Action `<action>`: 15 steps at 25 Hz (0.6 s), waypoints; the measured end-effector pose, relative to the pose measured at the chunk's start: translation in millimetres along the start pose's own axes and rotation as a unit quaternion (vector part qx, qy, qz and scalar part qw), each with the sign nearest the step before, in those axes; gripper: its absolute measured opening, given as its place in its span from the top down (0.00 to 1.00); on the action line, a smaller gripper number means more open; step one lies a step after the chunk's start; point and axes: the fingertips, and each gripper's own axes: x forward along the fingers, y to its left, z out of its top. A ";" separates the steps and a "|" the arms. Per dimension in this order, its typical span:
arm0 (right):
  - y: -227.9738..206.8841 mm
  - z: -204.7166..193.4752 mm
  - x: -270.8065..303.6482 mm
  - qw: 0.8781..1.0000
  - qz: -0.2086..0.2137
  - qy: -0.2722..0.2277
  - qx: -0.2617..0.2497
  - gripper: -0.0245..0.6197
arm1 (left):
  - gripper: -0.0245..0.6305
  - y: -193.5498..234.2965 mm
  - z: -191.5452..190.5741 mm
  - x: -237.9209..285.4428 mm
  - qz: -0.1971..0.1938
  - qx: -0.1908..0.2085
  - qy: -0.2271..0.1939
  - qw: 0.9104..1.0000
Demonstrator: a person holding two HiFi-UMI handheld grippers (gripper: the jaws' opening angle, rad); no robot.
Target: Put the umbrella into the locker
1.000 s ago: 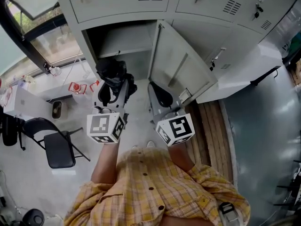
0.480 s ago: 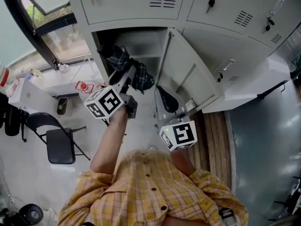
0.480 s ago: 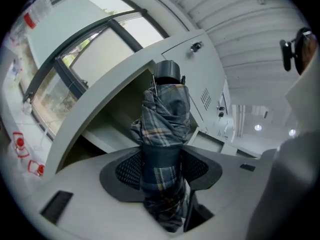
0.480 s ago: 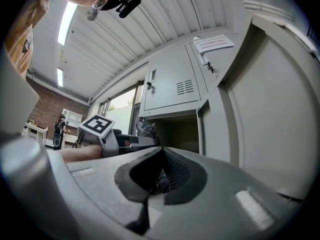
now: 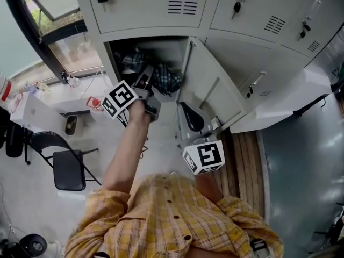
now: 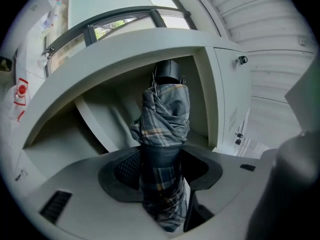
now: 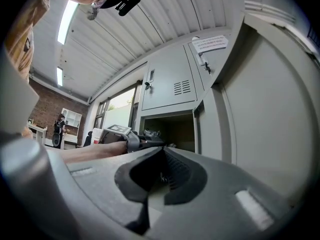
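Observation:
A folded plaid umbrella (image 5: 164, 79) sits crosswise in my left gripper (image 5: 149, 85), which is shut on its middle. In the left gripper view the umbrella (image 6: 165, 124) stands between the dark pads of the left gripper (image 6: 161, 171), its black cap toward the locker's top. The umbrella's far end is inside the open grey locker (image 5: 115, 58). The locker door (image 5: 212, 87) hangs open to the right. My right gripper (image 5: 188, 117) stays lower, in front of the door, shut and empty. From the right gripper (image 7: 160, 171) view I see the left gripper (image 7: 134, 142) at the locker mouth (image 7: 172, 130).
Closed locker doors with keys (image 5: 236, 7) surround the open one. A black folding chair (image 5: 67, 168) and a white table (image 5: 32, 112) stand at the left beneath a window. Wooden boards (image 5: 242, 144) lie at the right on the floor.
My left gripper has carried the umbrella up the picture from in front of the locker into its opening and has rolled over. The right gripper has stayed put.

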 end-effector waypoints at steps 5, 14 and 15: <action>0.2 -2.3 -0.8 1.000 0.007 0.002 0.002 0.96 | 0.65 13.0 4.2 19.1 0.000 -0.090 -0.023 0.996; -8.8 -2.9 -4.1 1.000 -0.001 0.002 -0.001 0.96 | 0.65 38.2 25.4 33.3 0.008 -0.202 -0.080 0.976; -9.4 -3.6 -4.0 1.000 -0.001 0.003 0.000 0.96 | 0.65 43.0 26.0 35.6 0.010 -0.217 -0.086 0.972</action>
